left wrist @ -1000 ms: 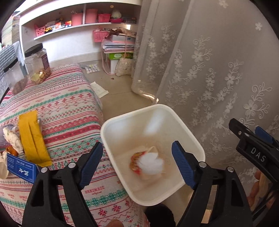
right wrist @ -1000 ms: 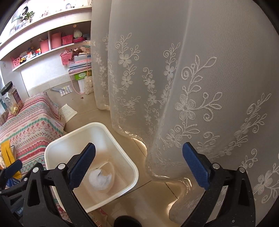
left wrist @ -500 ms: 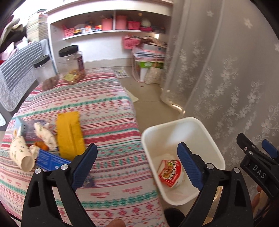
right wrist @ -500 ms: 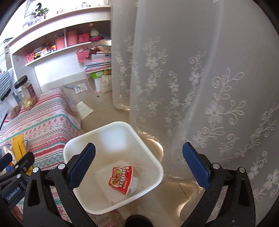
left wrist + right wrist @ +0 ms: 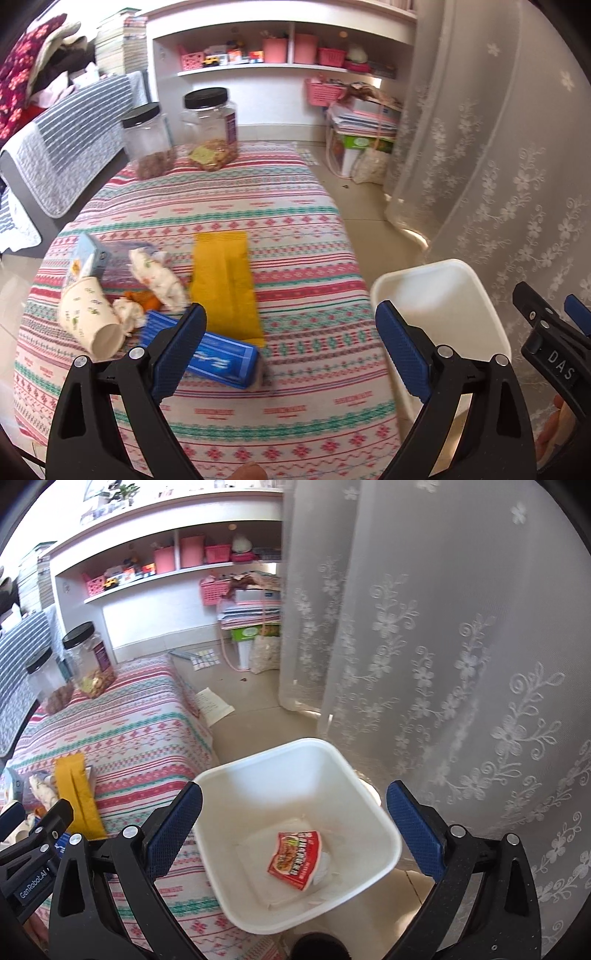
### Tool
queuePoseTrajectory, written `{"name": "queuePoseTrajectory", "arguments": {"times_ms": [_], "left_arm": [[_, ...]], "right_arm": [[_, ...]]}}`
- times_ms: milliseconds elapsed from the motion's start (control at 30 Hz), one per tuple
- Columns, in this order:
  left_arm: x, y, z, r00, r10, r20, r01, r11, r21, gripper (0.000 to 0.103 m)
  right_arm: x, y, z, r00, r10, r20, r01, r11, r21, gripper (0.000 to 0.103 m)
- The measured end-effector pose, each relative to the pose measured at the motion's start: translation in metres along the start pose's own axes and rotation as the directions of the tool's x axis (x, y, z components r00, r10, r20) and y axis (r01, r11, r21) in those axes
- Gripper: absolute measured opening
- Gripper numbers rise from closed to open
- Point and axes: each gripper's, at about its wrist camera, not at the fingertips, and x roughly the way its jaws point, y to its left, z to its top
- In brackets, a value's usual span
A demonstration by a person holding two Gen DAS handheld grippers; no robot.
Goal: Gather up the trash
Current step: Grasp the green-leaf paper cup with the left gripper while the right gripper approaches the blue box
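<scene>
Left wrist view: the left tongs [image 5: 291, 347] stand wide apart with nothing between the pads, above a cloth-covered tabletop [image 5: 295, 236] in red and green stripes. The uncollected trash lies in a cluster on the tabletop, on the side away from the white bin [image 5: 439, 295], which stands on the floor against the tabletop's right edge. Nearest the bin is a flat yellow packet [image 5: 225, 280]; beyond it lie a blue carton [image 5: 218, 356], partly hidden by a pad, a crumpled printed wrapper [image 5: 157, 278], a tipped paper cup [image 5: 88, 314], bits of orange peel [image 5: 142, 299] and a pale blue box [image 5: 86, 258]. Two black-lidded jars [image 5: 181, 133] at the far end hold food and look like no trash.

All of it looks light. The yellow packet is probably thin, limp and slick, lying flat, so a pinch across a raised edge or its centre fold would serve better than the face. The carton looks stiff enough to take across its narrow sides. The cup would crush under a hard squeeze; a hold across its rim seems safest. The wrapper is soft and can be taken anywhere.

Right wrist view: the right tongs [image 5: 293, 827] also gape empty, directly over the bin [image 5: 384, 830]. A red snack packet [image 5: 295, 858] and a white wad [image 5: 325, 864] lie on the bin's bottom. A lace curtain [image 5: 461, 664] hangs just behind the bin.
</scene>
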Motion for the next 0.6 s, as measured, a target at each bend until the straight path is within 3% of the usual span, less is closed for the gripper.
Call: {"name": "queuePoseTrajectory", "arguments": {"times_ms": [600], "left_arm": [[-0.008, 0.097, 0.001, 0.991, 0.13, -0.025, -0.132, 0.983, -0.127, 0.09]], "right_arm": [[-0.005, 0.096, -0.002, 0.996, 0.09, 0.001, -0.089, 0.988, -0.127, 0.096]]}}
